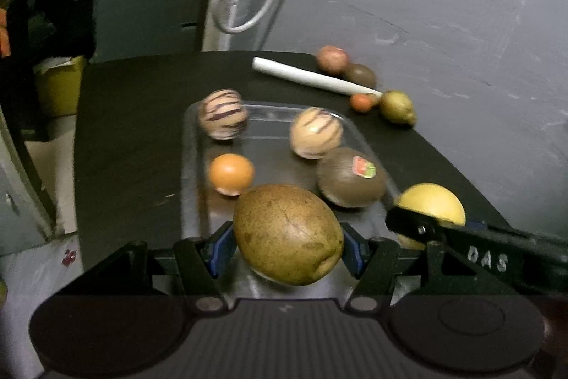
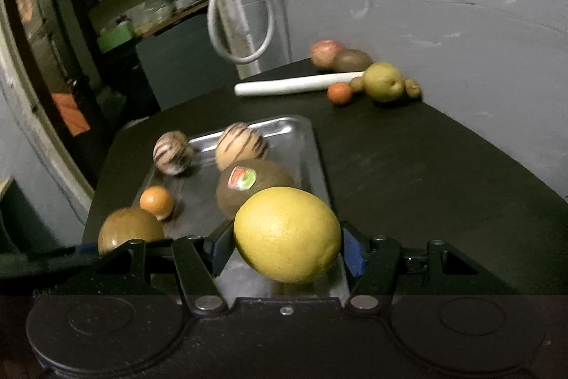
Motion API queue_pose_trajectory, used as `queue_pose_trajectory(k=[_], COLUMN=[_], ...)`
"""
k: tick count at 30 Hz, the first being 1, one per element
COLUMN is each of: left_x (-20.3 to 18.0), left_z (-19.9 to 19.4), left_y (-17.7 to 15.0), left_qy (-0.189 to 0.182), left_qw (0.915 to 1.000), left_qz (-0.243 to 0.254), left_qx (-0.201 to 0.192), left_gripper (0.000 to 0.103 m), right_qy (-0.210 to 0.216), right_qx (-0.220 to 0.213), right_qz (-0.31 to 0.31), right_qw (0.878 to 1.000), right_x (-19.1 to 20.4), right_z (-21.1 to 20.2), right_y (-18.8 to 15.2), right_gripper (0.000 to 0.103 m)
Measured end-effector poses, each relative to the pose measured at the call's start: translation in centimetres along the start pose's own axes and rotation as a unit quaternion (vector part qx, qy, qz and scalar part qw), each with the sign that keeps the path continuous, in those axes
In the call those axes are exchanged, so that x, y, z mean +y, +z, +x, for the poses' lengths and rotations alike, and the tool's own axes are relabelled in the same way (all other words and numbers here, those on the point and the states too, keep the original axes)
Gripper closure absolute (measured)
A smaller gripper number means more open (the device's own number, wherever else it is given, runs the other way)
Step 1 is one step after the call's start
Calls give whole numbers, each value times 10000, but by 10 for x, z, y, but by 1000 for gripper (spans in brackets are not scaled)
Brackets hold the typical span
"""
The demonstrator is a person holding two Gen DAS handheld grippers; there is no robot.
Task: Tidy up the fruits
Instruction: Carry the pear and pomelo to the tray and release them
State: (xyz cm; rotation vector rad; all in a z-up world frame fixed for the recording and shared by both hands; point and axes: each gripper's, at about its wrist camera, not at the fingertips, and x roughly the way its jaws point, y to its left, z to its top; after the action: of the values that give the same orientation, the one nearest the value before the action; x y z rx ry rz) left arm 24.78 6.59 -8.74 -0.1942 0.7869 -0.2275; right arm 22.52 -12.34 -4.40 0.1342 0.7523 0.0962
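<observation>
My left gripper (image 1: 287, 245) is shut on a speckled brown-green pear (image 1: 287, 233), held just above the near end of a metal tray (image 1: 193, 166). My right gripper (image 2: 284, 249) is shut on a yellow lemon (image 2: 287, 233) over the same tray (image 2: 316, 158); that lemon (image 1: 431, 201) shows at the right of the left wrist view. On the tray lie two striped pale melons (image 1: 223, 114) (image 1: 316, 132), a small orange (image 1: 230, 173) and a brown kiwi with a sticker (image 1: 351, 178). The pear (image 2: 129, 229) shows at the left of the right wrist view.
On the dark table (image 2: 426, 173), far side, lie a white stick (image 2: 298, 83), a reddish apple (image 2: 325, 53), a brown kiwi (image 2: 351, 60), a green pear (image 2: 383, 81) and a small orange fruit (image 2: 339, 93). A grey wall stands behind; a white cable loop (image 2: 241, 23) hangs down.
</observation>
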Motion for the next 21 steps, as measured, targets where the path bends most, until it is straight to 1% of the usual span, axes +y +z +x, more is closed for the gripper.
queue_pose_trajectory(k=[11, 21], left_x=[10, 6], left_z=[3, 10], left_y=[-1, -3], left_qy=[78, 80], left_qw=[10000, 9999], left_qz=[-39, -82], left_qx=[-42, 76], left_gripper=[38, 37], right_qy=[56, -41], right_qx=[-93, -210], right_qz=[-630, -1389], right_qw=[9980, 9901], right_x=[12, 14], right_z=[8, 16], right_y=[-12, -15], right_gripper=[39, 39])
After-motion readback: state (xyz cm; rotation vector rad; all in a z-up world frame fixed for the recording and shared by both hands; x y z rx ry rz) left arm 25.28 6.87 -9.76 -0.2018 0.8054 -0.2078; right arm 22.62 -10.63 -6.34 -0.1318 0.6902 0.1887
